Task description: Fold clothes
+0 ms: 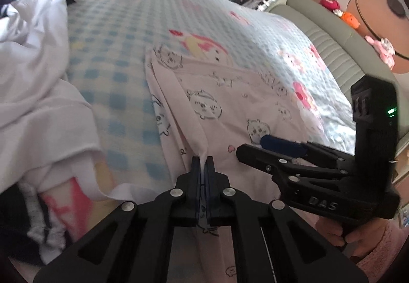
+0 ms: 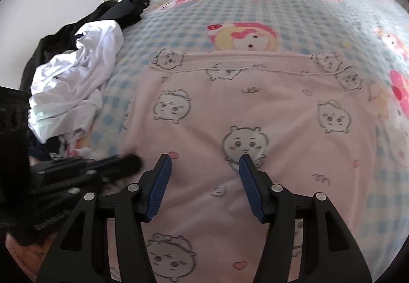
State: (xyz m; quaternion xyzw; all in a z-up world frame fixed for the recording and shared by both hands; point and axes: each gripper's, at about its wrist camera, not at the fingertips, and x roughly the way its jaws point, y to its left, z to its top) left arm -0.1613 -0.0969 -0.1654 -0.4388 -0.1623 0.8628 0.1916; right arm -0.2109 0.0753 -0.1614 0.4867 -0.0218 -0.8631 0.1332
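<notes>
We see a pink garment (image 2: 245, 109) printed with cartoon bear faces spread flat on a blue-checked bedspread (image 2: 255, 2); whether it is a top or trousers we cannot tell, since its near end runs out of the frame. In the left wrist view, the left gripper (image 1: 203, 163) has its jaws pressed together on a raised fold of this pink cloth (image 1: 230, 104), which rises in a taut ridge from the tips; the pinched edge itself is hidden between the blue pads. In the right wrist view, the right gripper (image 2: 205, 157) hangs over the garment's middle with its blue-padded fingers (image 2: 158, 186) well apart and nothing between them. We cannot tell whether its tips touch the cloth. The same tool appears at the right of the left view (image 1: 271, 152), held by a hand (image 1: 342, 237) in a pink fleece sleeve (image 1: 383, 252), both cut off by the lens edge. To the left lies a crumpled white garment (image 2: 74, 83) touching dark clothing (image 2: 122, 12), whose shapes we cannot make out. The left gripper shows only as a motion-blurred dark form (image 2: 110, 165) in the right view.
</notes>
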